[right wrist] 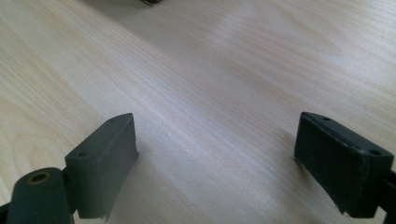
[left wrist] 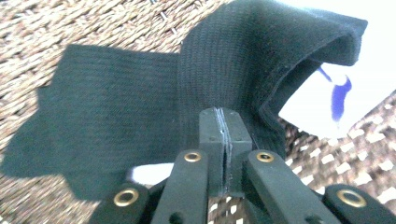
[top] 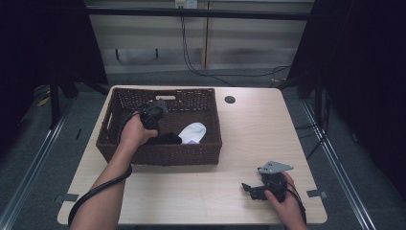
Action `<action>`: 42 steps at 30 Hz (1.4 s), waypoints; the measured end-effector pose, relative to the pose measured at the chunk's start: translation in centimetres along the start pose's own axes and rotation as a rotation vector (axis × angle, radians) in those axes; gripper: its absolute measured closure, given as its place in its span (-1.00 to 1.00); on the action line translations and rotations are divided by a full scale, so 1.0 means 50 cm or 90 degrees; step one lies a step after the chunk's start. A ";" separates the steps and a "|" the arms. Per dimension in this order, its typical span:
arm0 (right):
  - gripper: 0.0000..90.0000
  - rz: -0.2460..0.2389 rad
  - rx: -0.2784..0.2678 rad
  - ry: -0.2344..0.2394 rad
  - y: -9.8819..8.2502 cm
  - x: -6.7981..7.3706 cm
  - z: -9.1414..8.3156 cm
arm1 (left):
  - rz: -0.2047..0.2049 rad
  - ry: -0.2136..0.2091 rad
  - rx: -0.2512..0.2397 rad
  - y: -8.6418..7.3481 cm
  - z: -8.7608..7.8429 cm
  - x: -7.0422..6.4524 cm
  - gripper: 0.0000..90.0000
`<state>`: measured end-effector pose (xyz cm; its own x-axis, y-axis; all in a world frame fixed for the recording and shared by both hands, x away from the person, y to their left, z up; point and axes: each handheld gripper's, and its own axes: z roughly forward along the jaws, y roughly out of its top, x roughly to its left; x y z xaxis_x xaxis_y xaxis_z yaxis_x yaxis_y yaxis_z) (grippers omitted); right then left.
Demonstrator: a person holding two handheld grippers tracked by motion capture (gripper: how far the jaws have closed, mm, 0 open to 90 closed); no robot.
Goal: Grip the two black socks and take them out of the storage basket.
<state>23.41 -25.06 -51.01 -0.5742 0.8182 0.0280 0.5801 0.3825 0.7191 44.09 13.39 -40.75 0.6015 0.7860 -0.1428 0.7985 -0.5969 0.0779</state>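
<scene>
While your arms reach in from the near edge, the light wood table [top: 249, 129] carries a dark brown wicker basket [top: 117, 139] on its left half, set toward the far side. Your left hand [top: 131, 134] is down inside that basket, and your left gripper [left wrist: 223, 122] has its jaws pressed together on a black sock [left wrist: 116, 112], pinching a raised fold of the knit near the cuff while the rest of it lies flat on the woven floor. A white sock [top: 193, 132] sits just beside the black one, to its right in the basket; in the left gripper view it carries a blue mark [left wrist: 340, 95]. Your right hand [top: 287, 201] rests near the table's front right corner, well apart from the basket. Your right gripper [right wrist: 217, 158] has its jaws spread wide over bare wood, holding nothing.
</scene>
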 end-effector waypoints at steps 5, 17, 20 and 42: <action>-0.73 0.000 0.000 0.000 0.000 0.000 0.000 | 0.010 -0.016 0.004 -0.002 -0.032 -0.004 0.98; -0.73 0.000 0.000 0.000 0.000 0.000 0.000 | 0.011 -0.051 -0.007 0.012 0.029 -0.001 0.01; -0.73 0.000 0.000 0.000 0.000 0.000 0.000 | 0.026 -0.051 0.002 0.013 0.038 -0.002 -0.02; -0.73 -0.002 -0.001 0.000 0.000 0.000 0.000 | 0.034 -0.052 0.029 0.018 -0.023 -0.015 0.99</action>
<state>23.44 -25.07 -51.02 -0.5761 0.8170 0.0253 0.5767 0.3844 0.7209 44.41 12.46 -39.42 0.6373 0.7387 -0.2195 0.7628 -0.6451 0.0434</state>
